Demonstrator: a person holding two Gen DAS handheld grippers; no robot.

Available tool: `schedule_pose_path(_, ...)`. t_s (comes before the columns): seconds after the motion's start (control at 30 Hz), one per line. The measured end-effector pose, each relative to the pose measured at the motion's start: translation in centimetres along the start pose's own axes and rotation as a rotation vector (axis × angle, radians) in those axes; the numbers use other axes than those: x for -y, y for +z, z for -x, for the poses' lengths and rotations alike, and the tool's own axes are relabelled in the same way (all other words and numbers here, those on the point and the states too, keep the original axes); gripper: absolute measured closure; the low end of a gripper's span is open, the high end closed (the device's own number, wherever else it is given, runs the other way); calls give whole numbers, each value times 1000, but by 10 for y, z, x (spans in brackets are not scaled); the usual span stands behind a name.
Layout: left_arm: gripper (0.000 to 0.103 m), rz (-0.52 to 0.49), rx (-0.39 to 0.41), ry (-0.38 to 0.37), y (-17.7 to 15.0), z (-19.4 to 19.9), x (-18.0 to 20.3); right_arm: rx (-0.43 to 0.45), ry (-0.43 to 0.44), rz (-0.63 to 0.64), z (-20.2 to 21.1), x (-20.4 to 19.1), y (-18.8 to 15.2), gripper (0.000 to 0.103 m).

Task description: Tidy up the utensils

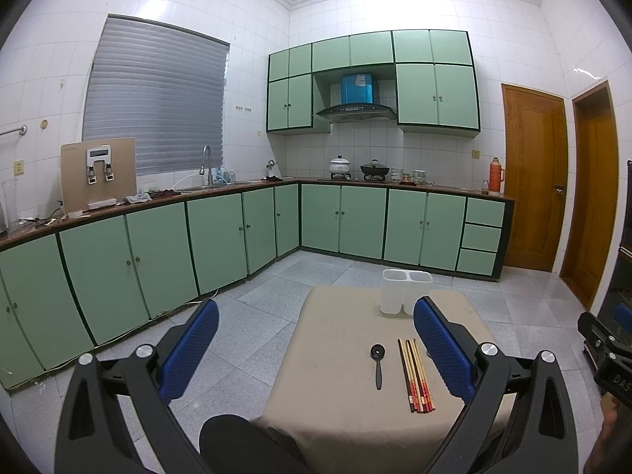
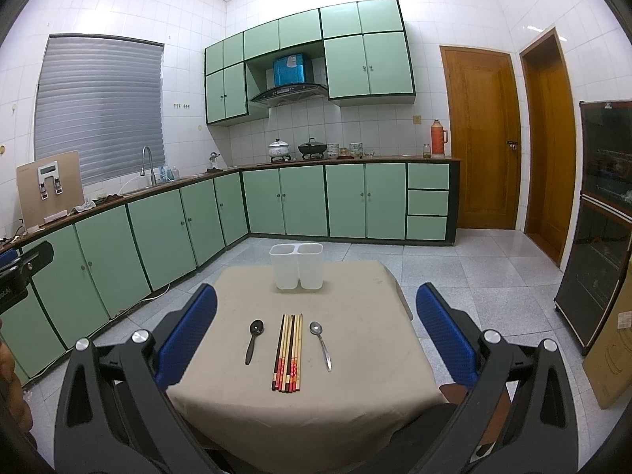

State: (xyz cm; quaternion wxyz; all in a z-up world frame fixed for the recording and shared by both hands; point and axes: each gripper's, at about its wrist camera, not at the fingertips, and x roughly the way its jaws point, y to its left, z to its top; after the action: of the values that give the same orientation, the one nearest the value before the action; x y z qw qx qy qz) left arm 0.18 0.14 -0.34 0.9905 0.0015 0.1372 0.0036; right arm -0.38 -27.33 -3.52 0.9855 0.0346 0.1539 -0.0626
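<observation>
Covering a small table [image 2: 347,387], a beige cloth [image 2: 355,316] is seen with a white two-compartment holder [image 2: 297,266] upright at its far edge and, nearer the front edge, a bundle of chopsticks [image 2: 287,353] flanked by a black spoon [image 2: 252,341] and a metal spoon [image 2: 320,345], all laid with long axes running front to far edge. Both grippers are held spread and empty short of the front edge; the right gripper [image 2: 316,331] is lined up on the chopsticks, while the left gripper [image 1: 316,345] sits off toward the table's left edge, so the right is judged nearer.

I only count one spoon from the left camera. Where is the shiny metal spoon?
The metal spoon shows only in the right wrist view, lying on the cloth-covered table just right of the chopsticks, opposite the black spoon.
</observation>
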Motion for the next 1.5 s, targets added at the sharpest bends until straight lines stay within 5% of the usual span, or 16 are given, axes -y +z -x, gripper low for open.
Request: schedule_pose_path(1.5,6,3,-23,-13,-8,-7,1,-8,11,-3,-6,3,-6,5)
